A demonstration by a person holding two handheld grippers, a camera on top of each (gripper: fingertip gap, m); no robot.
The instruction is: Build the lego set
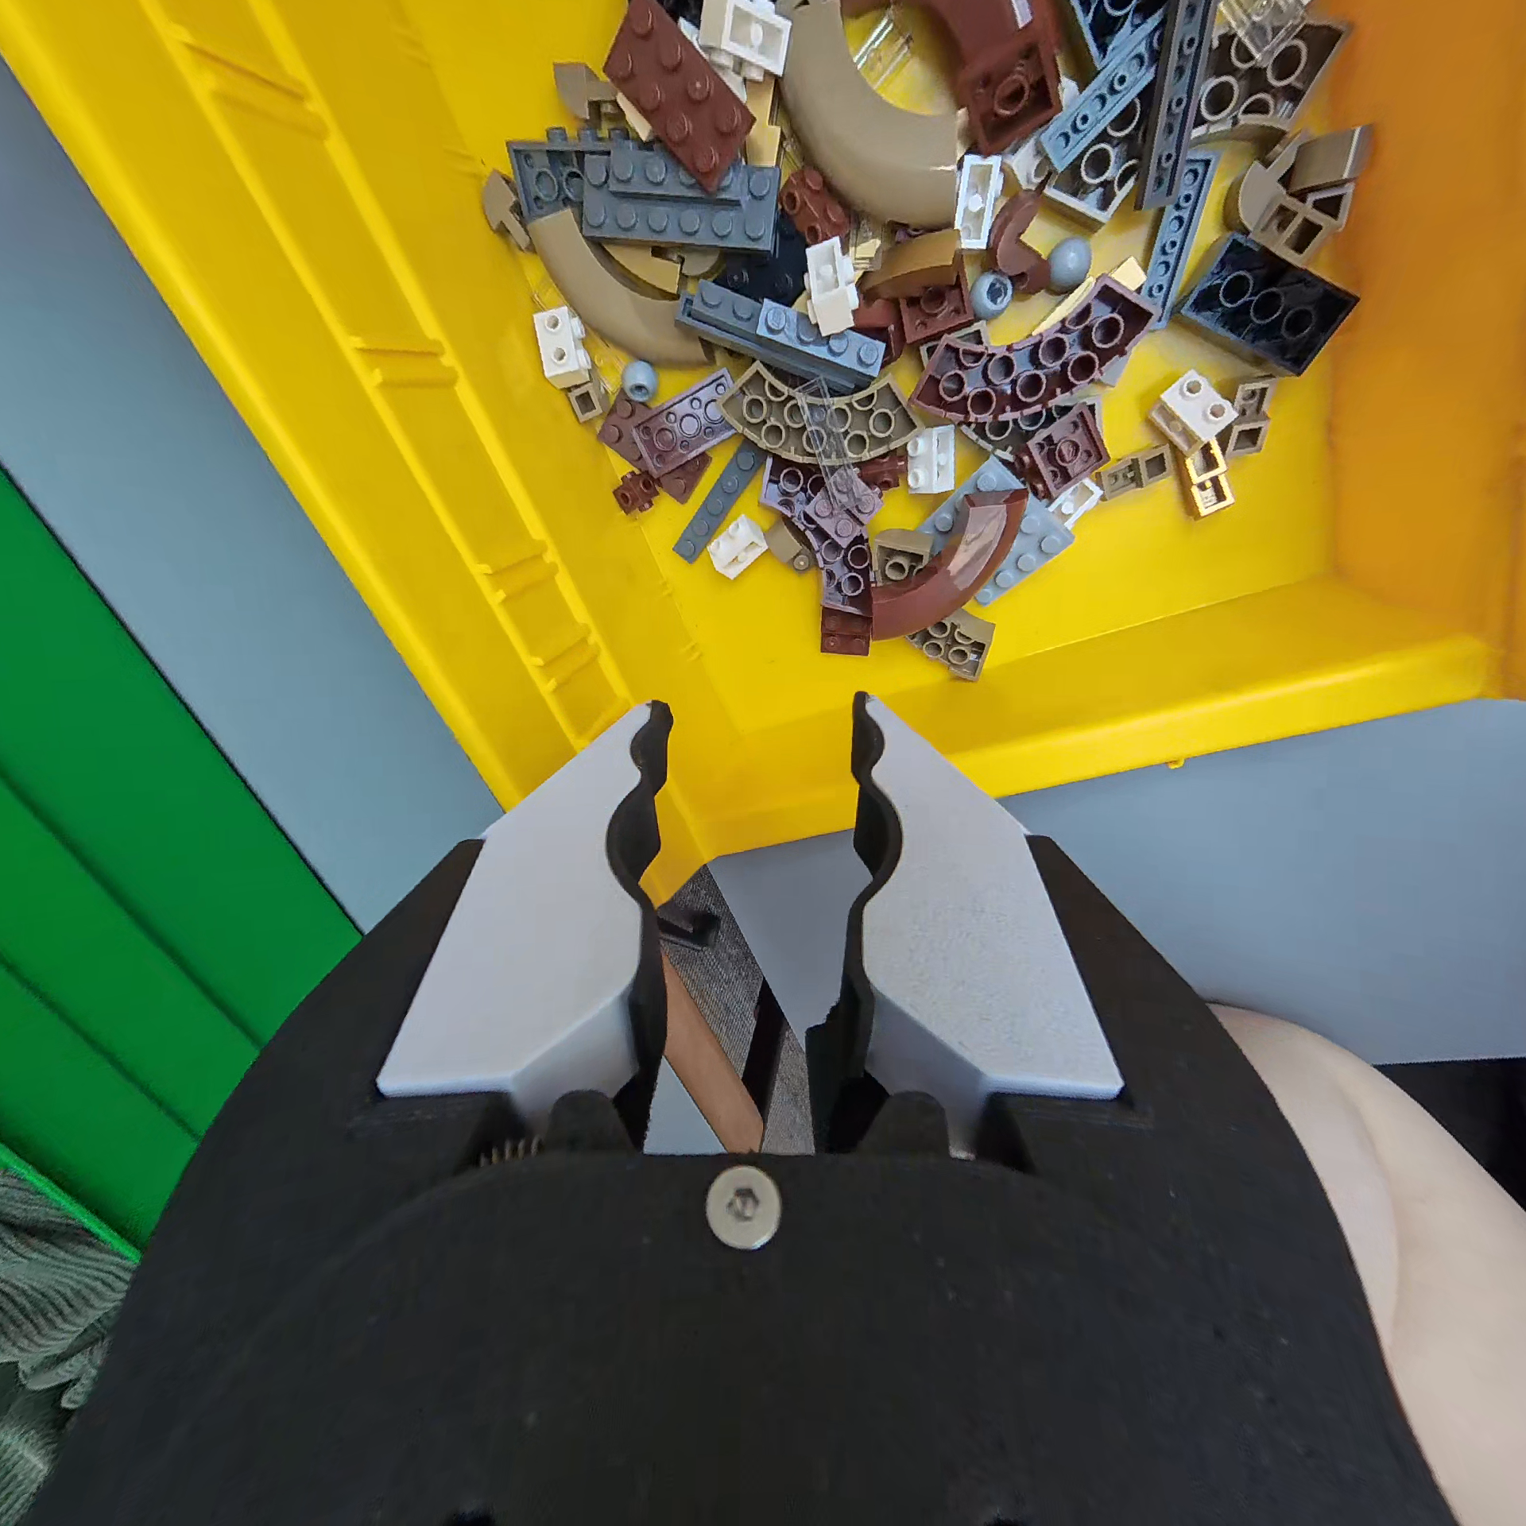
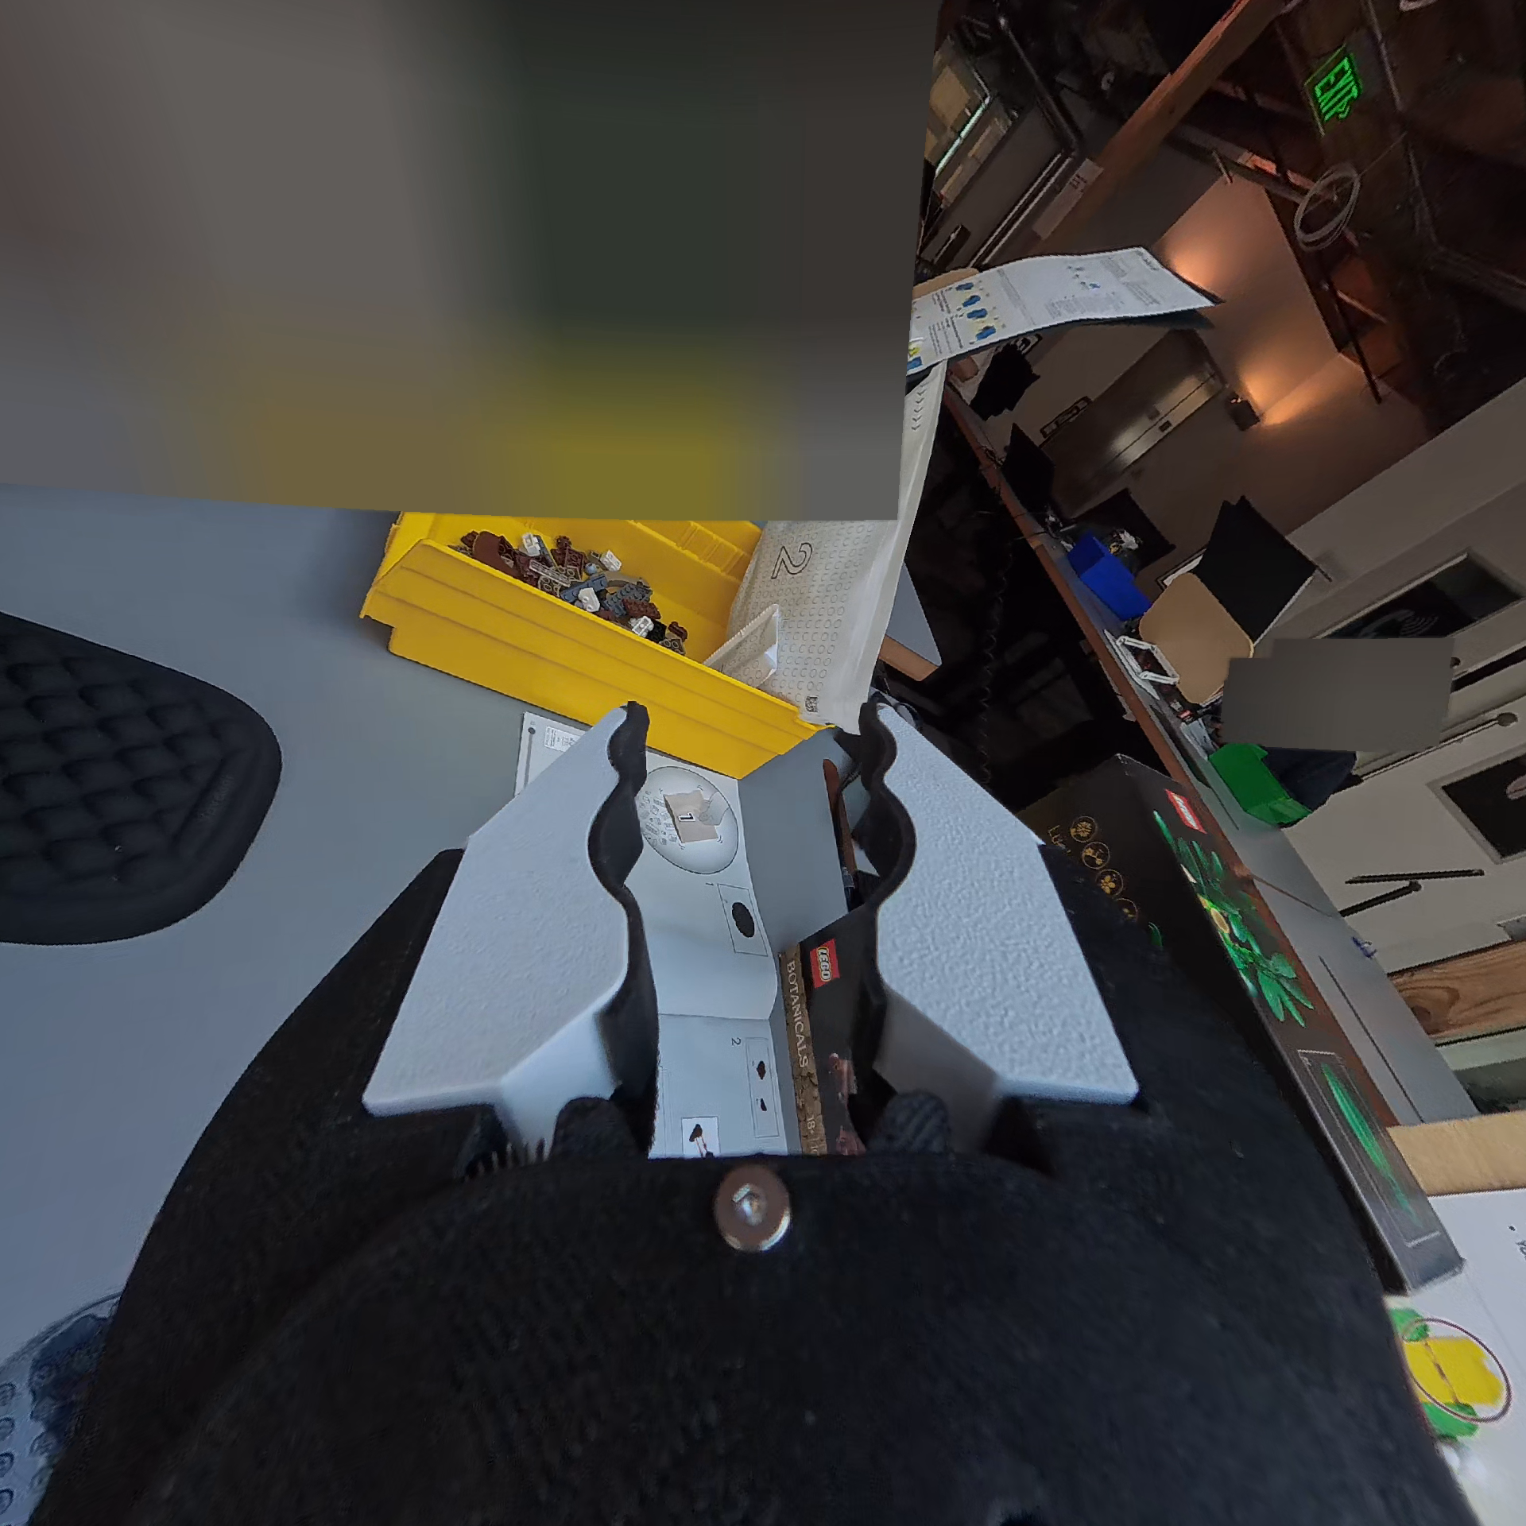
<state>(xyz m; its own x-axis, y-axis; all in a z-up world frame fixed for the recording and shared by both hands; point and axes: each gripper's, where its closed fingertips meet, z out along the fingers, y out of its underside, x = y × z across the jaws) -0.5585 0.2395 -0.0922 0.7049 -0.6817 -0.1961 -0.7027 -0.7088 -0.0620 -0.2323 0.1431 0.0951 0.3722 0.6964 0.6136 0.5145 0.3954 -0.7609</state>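
Observation:
A yellow bin (image 1: 1156,627) holds a pile of loose bricks (image 1: 892,347) in brown, tan, grey, black and white. A brown curved piece (image 1: 950,570) lies at the near edge of the pile. My left gripper (image 1: 755,710) is open and empty, above the bin's near corner. In the right wrist view the same bin (image 2: 578,661) stands farther off on the grey table. My right gripper (image 2: 747,718) is open and empty, above an open instruction booklet (image 2: 702,908).
A green bin (image 1: 124,867) stands left of the yellow one. A white numbered bag (image 2: 817,611) leans in the yellow bin. A black pad (image 2: 116,784) lies at the left. The dark set box (image 2: 1222,950) lies at the right table edge. One gripper's finger ends stand about 40 cm off the other's. Measured from the fingertips, the brown curved piece (image 1: 950,570) is 5 cm or so from the left gripper and 35 cm from the right.

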